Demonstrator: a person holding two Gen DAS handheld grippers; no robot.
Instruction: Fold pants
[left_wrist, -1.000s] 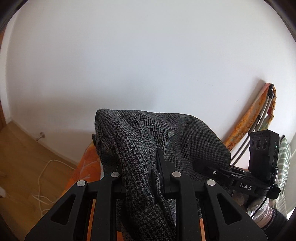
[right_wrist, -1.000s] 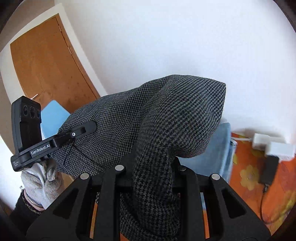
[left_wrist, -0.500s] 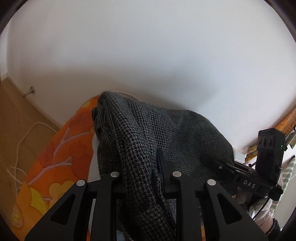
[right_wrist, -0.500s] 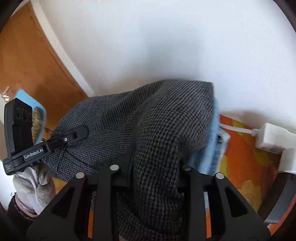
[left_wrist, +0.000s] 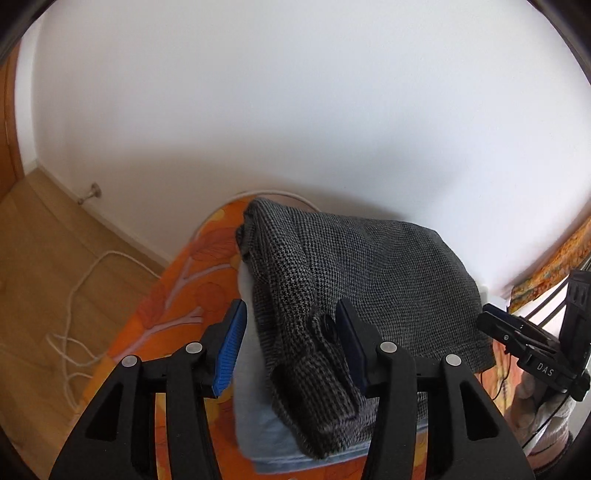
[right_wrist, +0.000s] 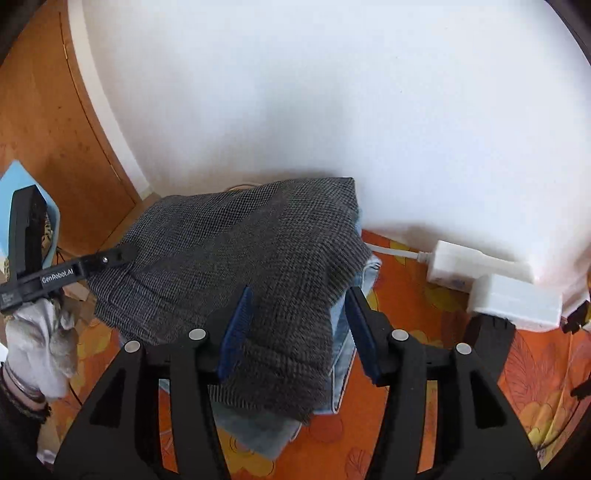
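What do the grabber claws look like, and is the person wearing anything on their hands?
Both are black plastic. The left gripper and right gripper have ribbed blue pads and round silver rivets. White lettering marks their sides: "GenRobot.AI" and "DAS". The left hand wears a grey knit glove and dark wrist bracelets.

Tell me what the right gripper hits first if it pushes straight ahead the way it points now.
Most likely the grey pants: their folded edge already lies between the open fingers of the right gripper, whose jaws have just been opening. Under it lies light denim. Depth is hard to judge here.
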